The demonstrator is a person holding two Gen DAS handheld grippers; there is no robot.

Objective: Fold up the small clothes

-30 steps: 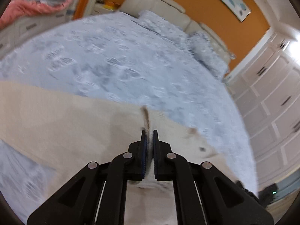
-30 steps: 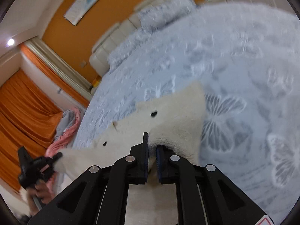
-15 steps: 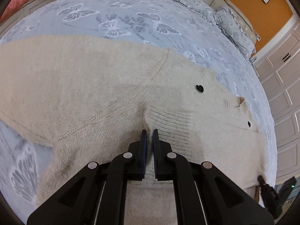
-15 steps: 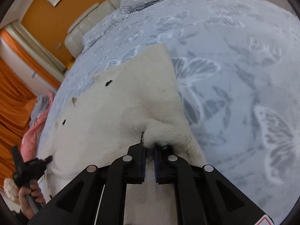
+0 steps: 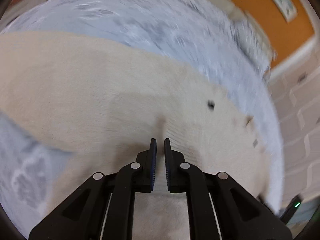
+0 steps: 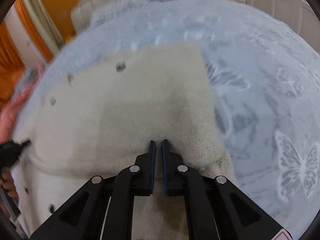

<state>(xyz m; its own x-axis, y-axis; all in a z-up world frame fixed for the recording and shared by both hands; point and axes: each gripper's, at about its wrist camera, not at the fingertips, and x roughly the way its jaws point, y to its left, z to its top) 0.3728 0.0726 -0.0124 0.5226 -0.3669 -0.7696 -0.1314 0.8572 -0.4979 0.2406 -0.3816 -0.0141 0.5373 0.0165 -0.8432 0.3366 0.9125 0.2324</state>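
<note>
A cream knitted cardigan [image 5: 100, 92] with small dark buttons [image 5: 211, 105] lies spread on a pale blue bed with butterfly print [image 5: 130, 20]. My left gripper [image 5: 159, 142] is shut on a pinch of the cardigan's knit near its ribbed edge. In the right wrist view the cardigan [image 6: 130, 100] fills the middle, and my right gripper [image 6: 157, 142] is shut on its edge near the right side. The left gripper [image 6: 12, 150] shows at the far left of the right wrist view, at the cardigan's other side. Both views are blurred.
The bed [image 6: 260, 70] extends wide to the right of the cardigan. Pillows and a cream headboard [image 6: 112, 6] are at the far end. Pink clothes [image 6: 10, 108] lie at the left. White cupboard doors [image 5: 300, 120] stand on the right in the left wrist view.
Both grippers have come down with the cardigan, which now lies flatter and spread on the bed. Both views have swung and blurred. Both grippers stay shut on the knit.
</note>
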